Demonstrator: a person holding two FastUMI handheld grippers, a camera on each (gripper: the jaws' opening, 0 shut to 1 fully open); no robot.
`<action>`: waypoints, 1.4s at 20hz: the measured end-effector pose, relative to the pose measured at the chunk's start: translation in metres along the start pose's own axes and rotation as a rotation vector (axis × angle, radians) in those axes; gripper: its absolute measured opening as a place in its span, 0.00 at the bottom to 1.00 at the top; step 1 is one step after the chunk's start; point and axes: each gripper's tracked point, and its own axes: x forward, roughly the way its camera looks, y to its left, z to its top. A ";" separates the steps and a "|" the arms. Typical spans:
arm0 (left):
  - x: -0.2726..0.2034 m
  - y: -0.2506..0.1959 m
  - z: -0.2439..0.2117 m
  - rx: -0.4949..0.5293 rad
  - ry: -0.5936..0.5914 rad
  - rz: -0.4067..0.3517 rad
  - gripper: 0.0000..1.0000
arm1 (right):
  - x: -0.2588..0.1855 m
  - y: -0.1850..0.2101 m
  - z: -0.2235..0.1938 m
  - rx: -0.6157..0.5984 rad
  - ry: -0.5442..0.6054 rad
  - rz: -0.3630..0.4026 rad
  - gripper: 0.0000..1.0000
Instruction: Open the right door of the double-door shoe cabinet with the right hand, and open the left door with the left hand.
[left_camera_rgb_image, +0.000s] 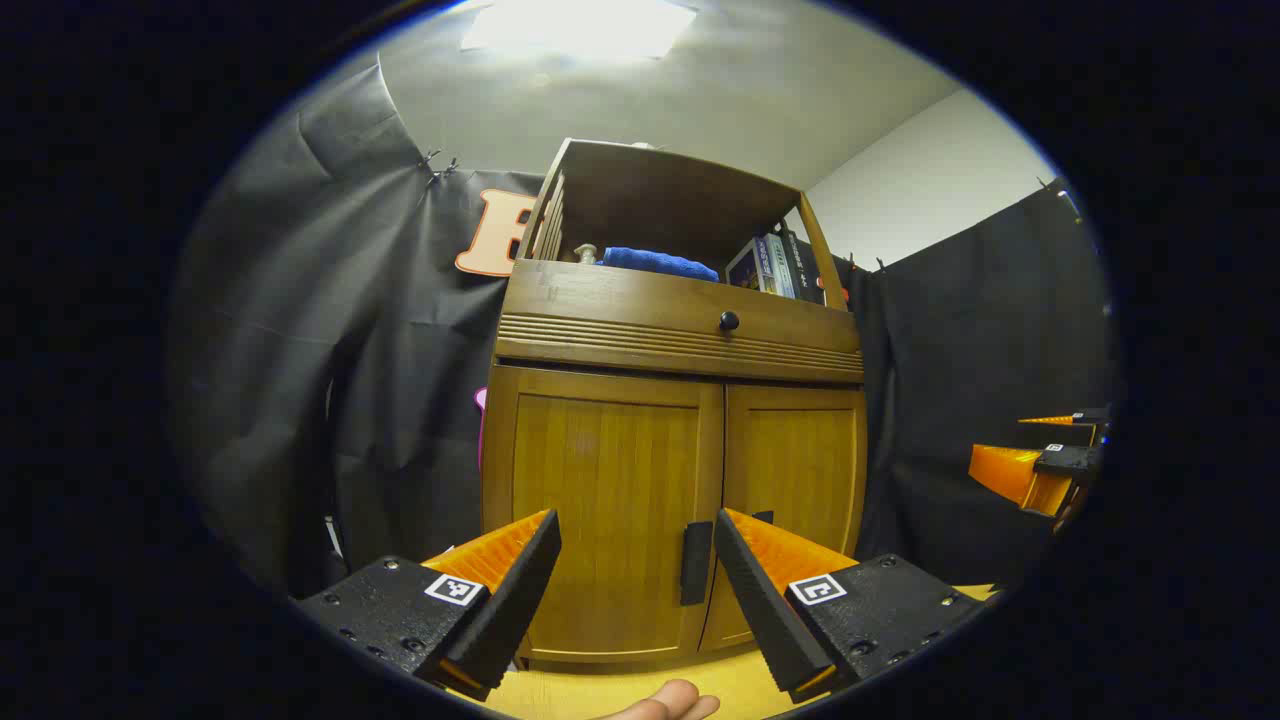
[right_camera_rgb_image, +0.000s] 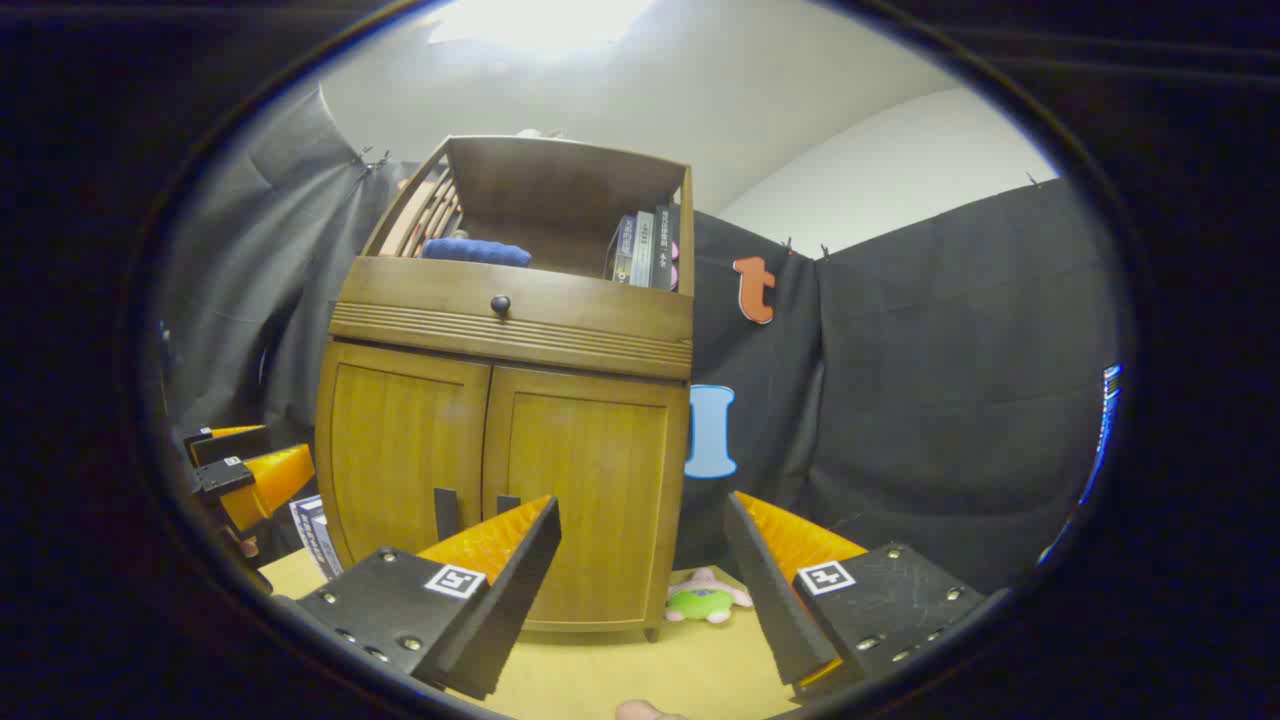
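The wooden shoe cabinet stands ahead with both doors closed. In the left gripper view, the left door (left_camera_rgb_image: 605, 520) carries a dark upright handle (left_camera_rgb_image: 696, 563) at its inner edge, and the right door (left_camera_rgb_image: 795, 490) is beside it. My left gripper (left_camera_rgb_image: 636, 525) is open, a short way in front of the left door, touching nothing. In the right gripper view, the right door (right_camera_rgb_image: 590, 490) has its handle (right_camera_rgb_image: 508, 503) just above my left finger. My right gripper (right_camera_rgb_image: 643, 505) is open, short of that door. Each gripper also appears farther off: right gripper (left_camera_rgb_image: 1040, 465), left gripper (right_camera_rgb_image: 245, 470).
Above the doors is a drawer with a round knob (left_camera_rgb_image: 729, 321), then an open shelf with a blue cloth (left_camera_rgb_image: 660, 263) and books (left_camera_rgb_image: 775, 265). A small plush toy (right_camera_rgb_image: 705, 600) lies on the yellow floor (right_camera_rgb_image: 640, 670) by the cabinet's right foot. A box (right_camera_rgb_image: 312, 530) leans at its left.
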 end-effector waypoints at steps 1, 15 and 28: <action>-0.001 0.001 0.001 -0.001 -0.005 0.004 0.95 | -0.001 -0.002 0.002 0.001 -0.003 0.000 0.98; 0.000 0.005 -0.002 0.017 0.005 0.015 0.95 | 0.015 -0.001 -0.004 -0.005 0.026 -0.006 0.97; 0.004 0.014 0.000 0.027 -0.002 0.024 0.92 | 0.079 0.038 -0.030 -0.001 0.084 0.088 0.98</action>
